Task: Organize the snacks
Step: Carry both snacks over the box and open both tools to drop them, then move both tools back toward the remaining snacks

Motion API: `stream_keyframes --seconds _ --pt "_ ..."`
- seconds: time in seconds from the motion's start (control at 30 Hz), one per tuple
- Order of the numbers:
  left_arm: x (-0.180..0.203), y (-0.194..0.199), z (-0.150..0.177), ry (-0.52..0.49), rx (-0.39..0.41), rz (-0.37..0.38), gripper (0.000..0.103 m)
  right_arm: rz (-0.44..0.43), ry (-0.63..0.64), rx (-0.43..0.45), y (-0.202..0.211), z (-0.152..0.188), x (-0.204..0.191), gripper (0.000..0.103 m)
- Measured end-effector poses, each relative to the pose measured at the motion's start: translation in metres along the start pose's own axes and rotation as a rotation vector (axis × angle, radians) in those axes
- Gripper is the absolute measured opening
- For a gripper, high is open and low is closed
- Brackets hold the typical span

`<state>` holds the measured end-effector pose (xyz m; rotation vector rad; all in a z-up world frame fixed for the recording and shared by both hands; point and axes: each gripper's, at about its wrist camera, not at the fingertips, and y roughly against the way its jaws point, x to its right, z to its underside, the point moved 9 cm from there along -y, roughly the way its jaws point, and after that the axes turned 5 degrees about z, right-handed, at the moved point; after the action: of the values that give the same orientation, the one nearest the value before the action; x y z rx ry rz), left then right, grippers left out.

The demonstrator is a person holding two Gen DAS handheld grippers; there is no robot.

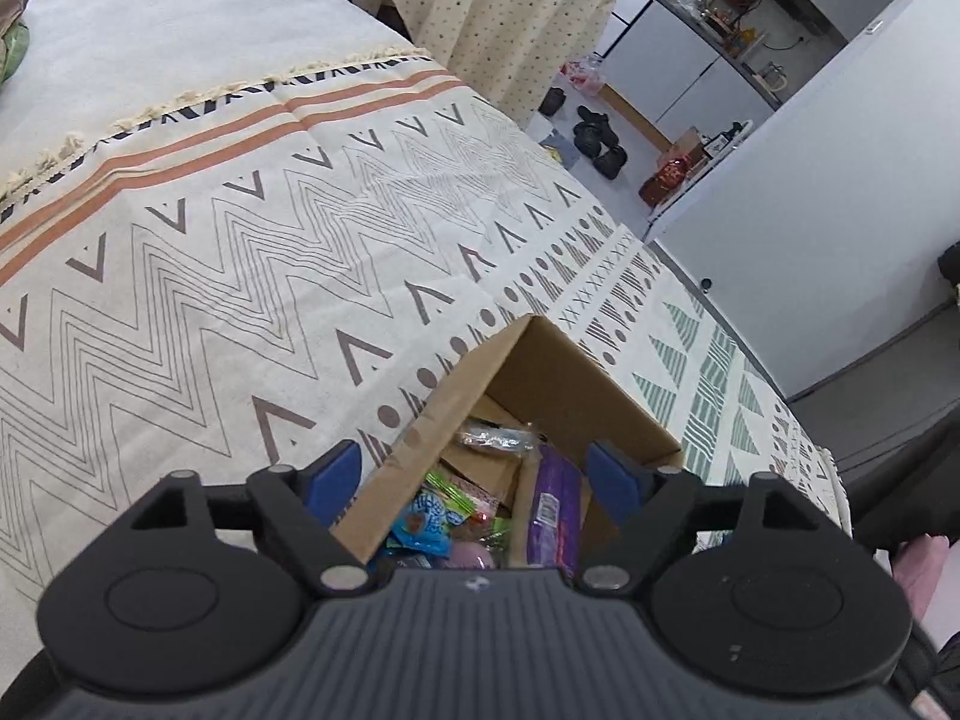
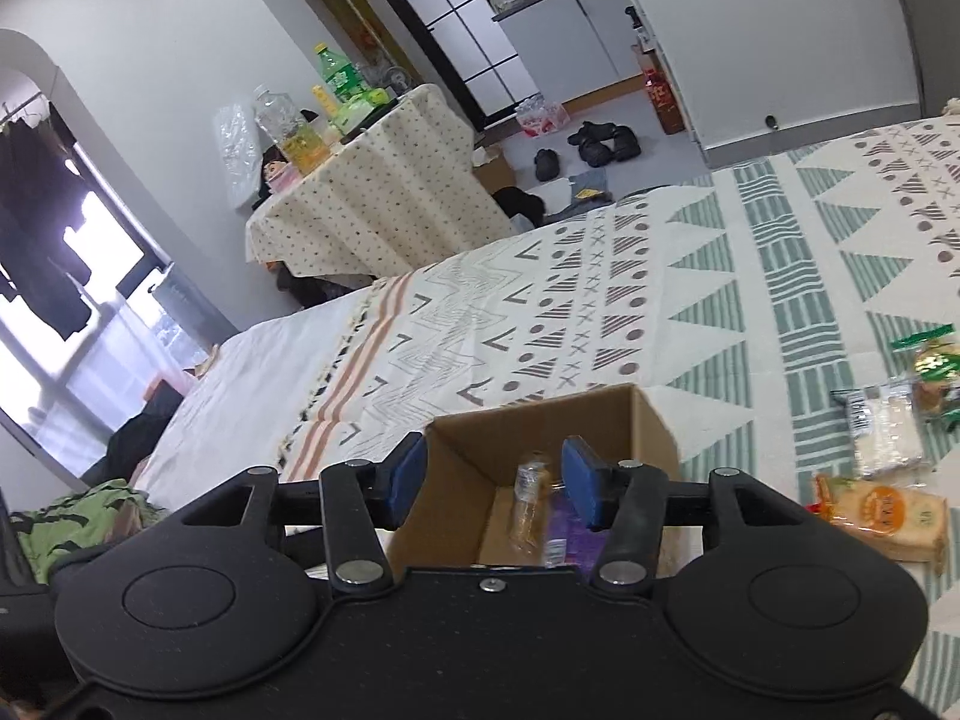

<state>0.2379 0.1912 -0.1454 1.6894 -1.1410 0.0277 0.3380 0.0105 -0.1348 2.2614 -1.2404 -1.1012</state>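
**Both grippers over the snack box, on the bed**

Landmark: cardboard box (image 1: 543, 396), open-topped, sitting on the patterned bedspread (image 1: 240, 252) of a bed.

Left gripper (image 1: 477, 480): jaws spread wide, nothing between the blue pads (image 1: 333, 477). It hangs above the box's near side, one pad outside the left wall, the other over the interior.

Inside the box, left wrist view: a purple packet (image 1: 555, 504) against the right wall, a blue wrapped snack (image 1: 426, 519) toward the near left corner, a green-edged packet (image 1: 459, 495) just beside it, a clear-wrapped piece (image 1: 495, 438) toward the far end. A pink item sits at the near edge, mostly hidden by the gripper body.

Right gripper (image 2: 495, 480): jaws apart, empty. Pads frame the box's (image 2: 540, 426) far left corner. Between them, blurred, a clear-wrapped snack (image 2: 528, 510) stands tilted inside the box; purple wrapper (image 2: 570, 531) just right of it.

Outside the box, to its right on the bedspread (image 2: 720, 276), right wrist view:
- orange cracker pack (image 2: 882, 519), nearest the box
- white wafer-like pack (image 2: 885, 429), beyond it
- green-and-gold wrapped snack (image 2: 933, 369), farthest, at frame edge

Beyond the bed from the box: small table under a dotted cloth (image 2: 372, 198) carrying bottles (image 2: 333, 75); dark shoes (image 2: 603, 141) on the floor.
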Motion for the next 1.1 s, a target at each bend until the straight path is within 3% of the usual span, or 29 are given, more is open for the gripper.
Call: stream_keyframes --seconds 0.27,0.63,0.93,1.1 --pt "0.009 0.006 0.015 -0.017 -0.005 -0.004 0.090 0.109 -0.063 -0.002 0.024 0.004 0.044 0.056" --pt "0.046 0.016 0.044 -0.094 -0.002 -0.011 0.091 0.155 -0.084 0.002 0.066 0.002 0.084 0.083" --pt "0.083 0.022 0.064 -0.157 0.031 -0.012 0.101 0.123 -0.106 0.034 0.097 -0.006 0.112 0.085" --pt "0.105 0.019 0.080 -0.183 0.023 0.002 0.102 0.120 -0.153 0.065 0.111 -0.013 0.135 0.087"
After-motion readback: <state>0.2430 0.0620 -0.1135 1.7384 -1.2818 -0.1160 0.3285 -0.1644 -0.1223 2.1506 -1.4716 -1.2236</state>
